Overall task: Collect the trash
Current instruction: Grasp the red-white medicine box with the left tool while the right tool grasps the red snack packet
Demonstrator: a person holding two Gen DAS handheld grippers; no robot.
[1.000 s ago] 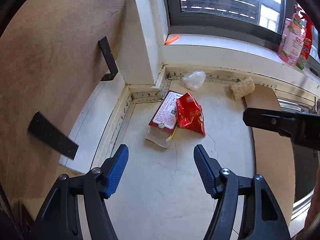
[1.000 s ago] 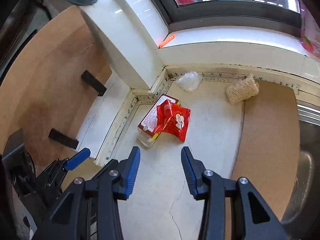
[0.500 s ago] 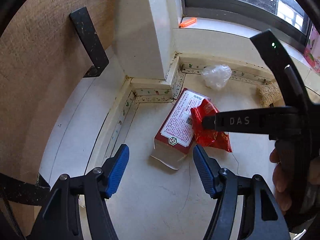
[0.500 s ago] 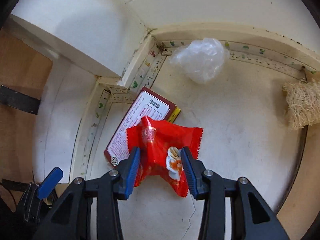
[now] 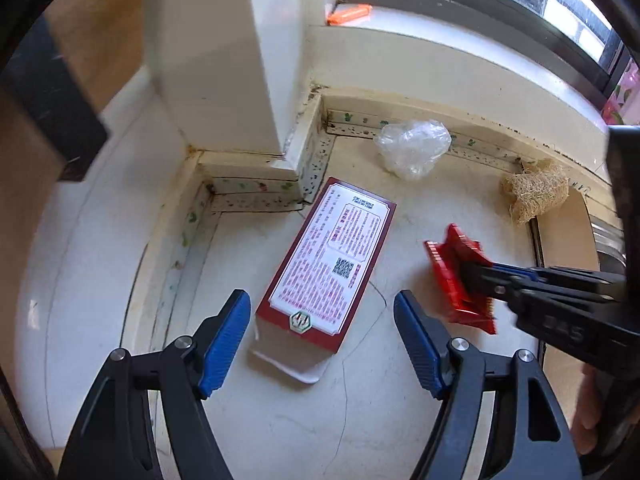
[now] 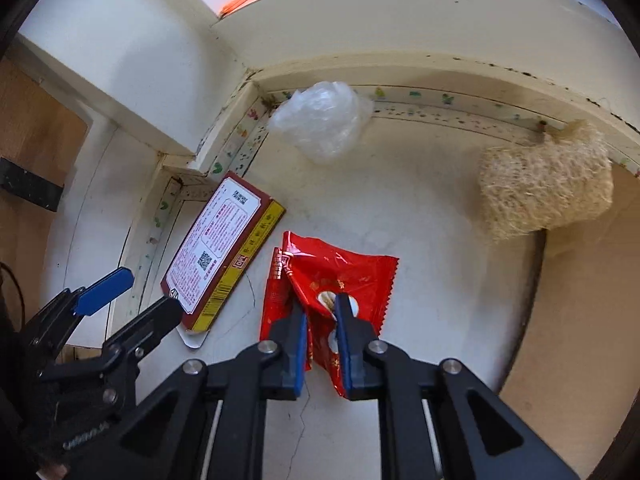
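Observation:
A red snack wrapper (image 6: 340, 268) lies crumpled on the white counter, and my right gripper (image 6: 320, 308) is closing, its blue pads pinching the wrapper's near part. In the left wrist view that wrapper (image 5: 452, 264) sits to the right of a red-and-white carton (image 5: 332, 256), held by the right gripper (image 5: 480, 272). The carton (image 6: 216, 252) lies flat with one end flap open. My left gripper (image 5: 322, 304) hovers over the carton's near end. Its jaws are opening and stand wide on either side, touching nothing.
A crumpled clear plastic bag (image 5: 412, 148) lies by the back wall, and a loofah scrubber (image 5: 536, 192) sits at the back right. A white pillar (image 5: 224, 80) fills the left corner. A wooden board (image 6: 580, 320) borders the counter on the right.
My right gripper came down and shut on the red wrapper, which slid off the carton to the right. My left gripper moved closer to the carton and spread wider.

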